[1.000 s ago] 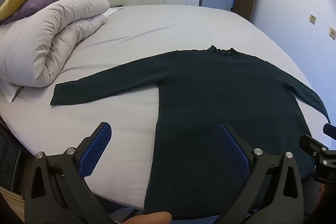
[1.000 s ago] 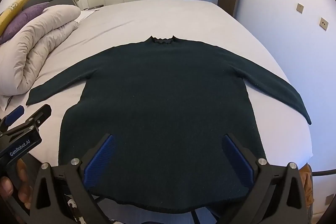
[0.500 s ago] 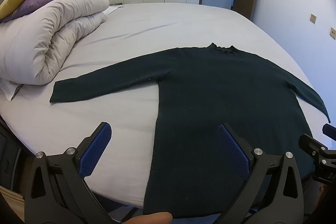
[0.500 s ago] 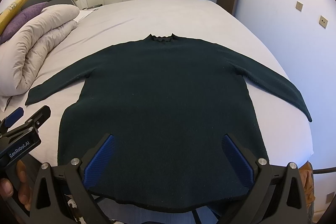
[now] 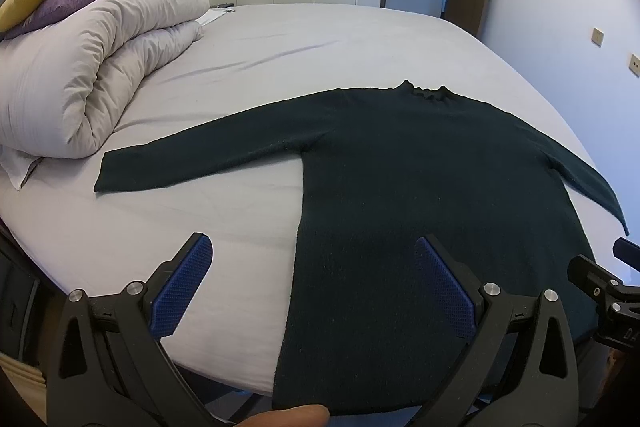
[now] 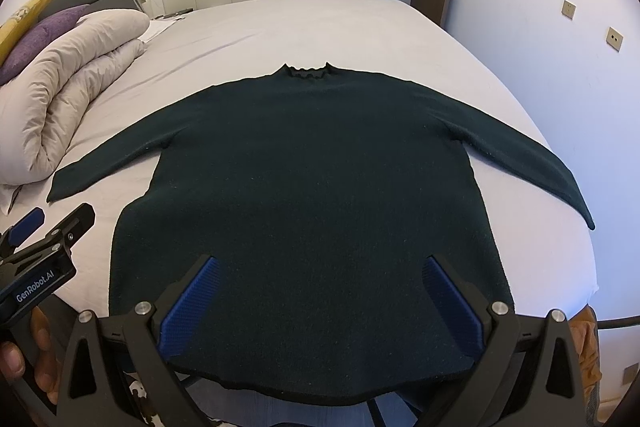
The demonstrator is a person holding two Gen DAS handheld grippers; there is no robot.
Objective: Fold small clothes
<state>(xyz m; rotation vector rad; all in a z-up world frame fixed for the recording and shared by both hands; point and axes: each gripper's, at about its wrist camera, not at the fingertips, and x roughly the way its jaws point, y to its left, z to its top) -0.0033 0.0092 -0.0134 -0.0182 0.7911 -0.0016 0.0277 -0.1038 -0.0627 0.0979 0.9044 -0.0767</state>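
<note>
Dark-green sweater [image 6: 312, 187] is lying flat on the bed [image 6: 320, 27], sleeves spread, hem at the near edge. You are holding your left gripper [image 5: 312, 287] and right gripper [image 6: 320, 301] wide open, empty, hovering above the hem, barely shifted from a second ago.

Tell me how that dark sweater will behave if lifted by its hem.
The dark sweater lies limp and flat on the bed, so it will likely drape and sag. Its long sleeves would probably trail. The knit surface looks grippy, so slipping seems unlikely.
</note>
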